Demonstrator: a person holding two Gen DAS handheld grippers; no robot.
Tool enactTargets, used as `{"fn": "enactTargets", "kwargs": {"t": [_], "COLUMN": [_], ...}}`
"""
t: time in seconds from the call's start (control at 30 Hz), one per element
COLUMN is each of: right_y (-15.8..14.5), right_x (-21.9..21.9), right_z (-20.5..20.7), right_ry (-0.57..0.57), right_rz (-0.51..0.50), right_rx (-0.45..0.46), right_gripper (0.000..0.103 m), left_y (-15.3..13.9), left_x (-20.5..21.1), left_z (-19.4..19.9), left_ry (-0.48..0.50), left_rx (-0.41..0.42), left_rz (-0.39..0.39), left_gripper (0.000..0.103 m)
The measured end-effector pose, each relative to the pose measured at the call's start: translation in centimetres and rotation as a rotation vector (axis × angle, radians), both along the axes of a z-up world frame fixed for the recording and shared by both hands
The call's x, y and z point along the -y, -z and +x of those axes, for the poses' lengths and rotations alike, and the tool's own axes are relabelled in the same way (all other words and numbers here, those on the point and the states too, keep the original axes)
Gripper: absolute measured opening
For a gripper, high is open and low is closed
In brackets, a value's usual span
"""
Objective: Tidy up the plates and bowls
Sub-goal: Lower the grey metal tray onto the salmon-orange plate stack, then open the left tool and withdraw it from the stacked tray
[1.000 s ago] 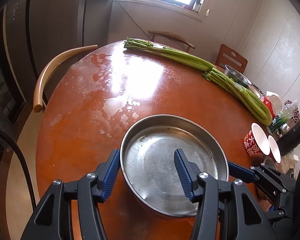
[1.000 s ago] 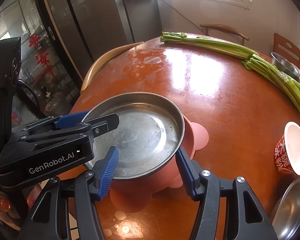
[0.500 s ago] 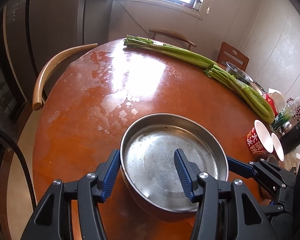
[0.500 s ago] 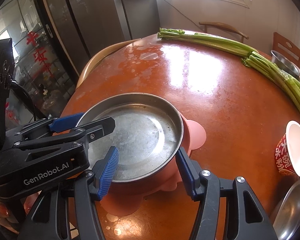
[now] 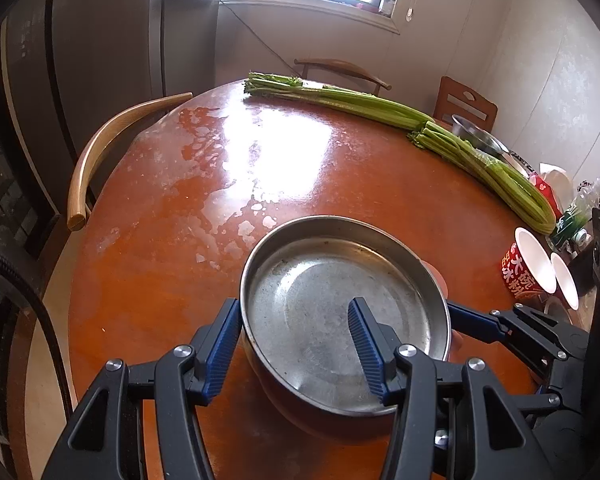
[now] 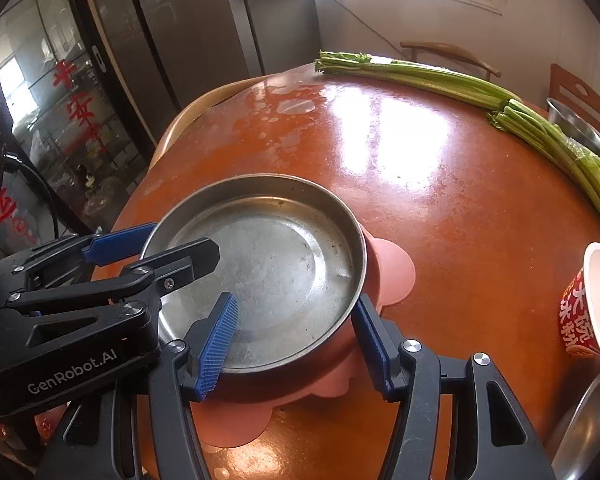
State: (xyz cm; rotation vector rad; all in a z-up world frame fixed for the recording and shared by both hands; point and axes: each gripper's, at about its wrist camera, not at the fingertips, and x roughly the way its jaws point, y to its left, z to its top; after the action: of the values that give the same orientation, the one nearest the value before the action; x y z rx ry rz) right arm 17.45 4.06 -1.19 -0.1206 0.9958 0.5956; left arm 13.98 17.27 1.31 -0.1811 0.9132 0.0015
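A round steel plate (image 5: 340, 304) rests on top of a pink flower-shaped plate (image 6: 392, 268) on the red-brown round table (image 5: 204, 216). My left gripper (image 5: 296, 344) straddles the steel plate's left rim, one finger outside, one inside, jaws apart. My right gripper (image 6: 300, 340) straddles its right rim the same way, jaws apart. The steel plate (image 6: 268, 264) and the left gripper (image 6: 148, 248) also show in the right wrist view. The stack looks lifted slightly off the table; I cannot tell for sure.
Long celery bunches (image 5: 400, 120) lie across the far side. A red paper cup (image 6: 592, 312) lies at the right, a steel dish (image 6: 592, 424) below it, and a steel bowl (image 5: 476, 136) sits far right. Chairs (image 5: 104, 148) ring the table.
Both grippers have kept their place on the steel plate's rims. The cameras and plates have risen a little from the table, with the pink plate showing more shadow beneath.
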Motion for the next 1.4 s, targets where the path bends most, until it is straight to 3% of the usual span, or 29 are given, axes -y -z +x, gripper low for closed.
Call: {"fn": "enactTargets", "kwargs": {"t": [0.37, 0.57, 0.77, 1.0, 1.4], "right_y": [0.2, 0.5, 0.1, 0.1, -1.2], "right_x": [0.1, 0.3, -0.4, -0.5, 1.3], "right_z": [-0.3, -0.3, -0.8, -0.7, -0.7], "right_ry": [-0.014, 0.002, 0.005, 0.004, 0.005], "right_rz": [0.02, 0.031, -0.041, -0.062, 0.037], "right_rx": [0.005, 0.008, 0.093, 0.126, 0.108], "right_gripper": [0.062, 0.061, 0.06, 0.06, 0.06], "left_y": [0.0, 1.3, 2.1, 2.4, 2.2], "left_x": [-0.8, -1.4, -2.0, -2.4, -2.8], "left_z": [-0.7, -0.5, -0.5, -0.6, -0.8], "left_ry": [0.013, 0.002, -0.025, -0.027, -0.035], "left_rx": [0.0, -0.044, -0.064, -0.073, -0.082], "left_rz": [-0.051, -0.068, -0.075, -0.092, -0.145], "left_gripper": [0.054, 0.054, 0.054, 0.054, 0.055]}}
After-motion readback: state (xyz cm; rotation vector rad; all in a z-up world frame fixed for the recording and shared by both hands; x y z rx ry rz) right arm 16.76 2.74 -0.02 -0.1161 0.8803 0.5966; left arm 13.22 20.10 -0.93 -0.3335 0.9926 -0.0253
